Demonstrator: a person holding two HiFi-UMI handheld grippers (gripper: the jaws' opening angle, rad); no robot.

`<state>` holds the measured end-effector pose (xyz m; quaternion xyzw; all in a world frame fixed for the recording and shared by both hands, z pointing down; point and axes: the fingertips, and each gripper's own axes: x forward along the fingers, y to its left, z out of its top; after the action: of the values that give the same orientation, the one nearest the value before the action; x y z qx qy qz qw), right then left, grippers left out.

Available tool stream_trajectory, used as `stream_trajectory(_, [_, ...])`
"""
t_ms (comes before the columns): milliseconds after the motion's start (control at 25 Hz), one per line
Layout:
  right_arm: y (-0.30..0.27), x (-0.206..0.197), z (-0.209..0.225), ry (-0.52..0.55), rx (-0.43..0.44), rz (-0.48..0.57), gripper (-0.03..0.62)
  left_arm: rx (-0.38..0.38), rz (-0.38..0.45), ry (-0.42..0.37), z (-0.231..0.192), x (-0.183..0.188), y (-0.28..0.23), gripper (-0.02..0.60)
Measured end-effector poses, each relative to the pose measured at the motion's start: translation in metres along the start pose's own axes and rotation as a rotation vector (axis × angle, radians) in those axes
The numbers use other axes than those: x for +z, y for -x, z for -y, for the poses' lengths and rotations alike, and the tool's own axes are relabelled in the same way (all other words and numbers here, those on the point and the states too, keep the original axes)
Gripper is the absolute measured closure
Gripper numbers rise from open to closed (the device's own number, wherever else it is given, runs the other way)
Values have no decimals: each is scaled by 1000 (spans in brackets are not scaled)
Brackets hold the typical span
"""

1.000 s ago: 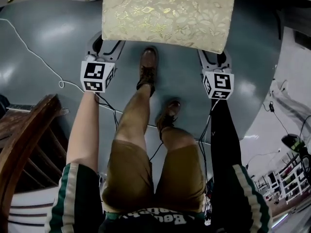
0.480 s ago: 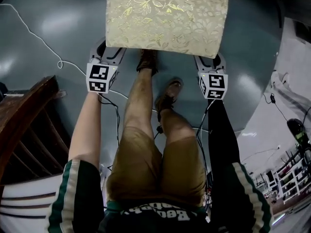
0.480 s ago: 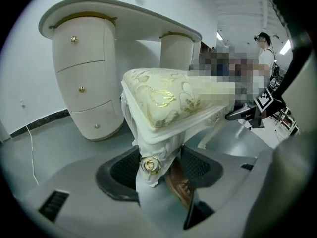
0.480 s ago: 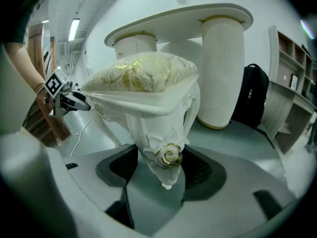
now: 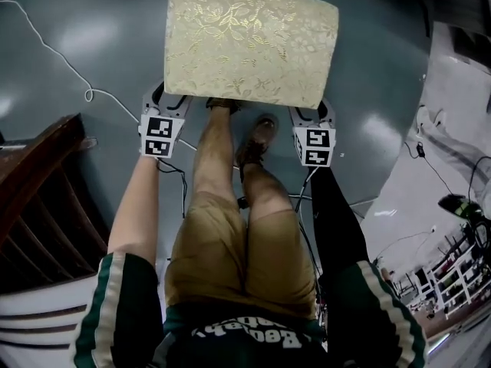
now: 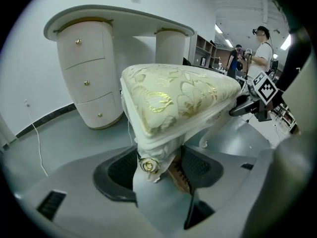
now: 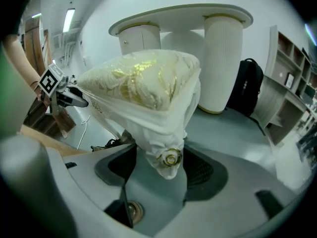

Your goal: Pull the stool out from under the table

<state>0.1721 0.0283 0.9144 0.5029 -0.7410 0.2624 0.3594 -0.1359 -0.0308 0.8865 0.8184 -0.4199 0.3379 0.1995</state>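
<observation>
The stool (image 5: 249, 41) has a cream cushion with gold leaf print and white legs, and it stands on the grey floor in front of the person. My left gripper (image 5: 170, 98) is at its near left corner. In the left gripper view the gripper (image 6: 158, 167) is shut on the stool's (image 6: 173, 95) corner leg with the gold rosette. My right gripper (image 5: 311, 112) is at the near right corner. Its jaws have just been opening. The stool's (image 7: 143, 83) other corner leg stands between the right gripper's (image 7: 161, 170) pads, with a gap at the left pad.
The white dressing table (image 6: 119, 24) with drawers stands behind the stool, also shown as the table (image 7: 183, 14). The person's boots (image 5: 257, 136) are under the stool's near edge. Dark wooden furniture (image 5: 31, 205) is at the left and a white cable (image 5: 69, 67) lies on the floor. A black backpack (image 7: 250, 90) leans by the table.
The stool and both grippers have come toward the person. The table's edge has left the top of the head view. The person's feet have stepped back.
</observation>
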Motion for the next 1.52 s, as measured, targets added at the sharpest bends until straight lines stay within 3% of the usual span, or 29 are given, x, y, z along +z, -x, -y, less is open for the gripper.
stream_trajectory(320, [73, 14, -1, -14, -21, -16, 279, 93, -25, 65, 4, 8, 48, 287])
stream_trajectory(560, [156, 83, -9, 33, -19, 113, 286, 158, 23, 61, -1, 54, 123, 287])
stream_trajectory(760, [236, 177, -13, 63, -15, 227, 289, 178, 138, 87, 7, 147, 203, 287])
stream_trajectory(1120, [374, 353, -6, 85, -39, 466, 303, 201, 390, 16, 21, 350, 343, 287])
stream_trajectory(1280, [412, 405, -8, 95, -59, 542, 304, 201, 494, -42, 16, 416, 390, 287])
stream_trajectory(1400, [427, 438, -16, 87, -94, 581, 315, 166, 613, -99, 14, 468, 419, 287])
stream_trajectory(1520, [436, 467, -37, 70, -130, 625, 315, 132, 671, -173, 8, 504, 436, 288])
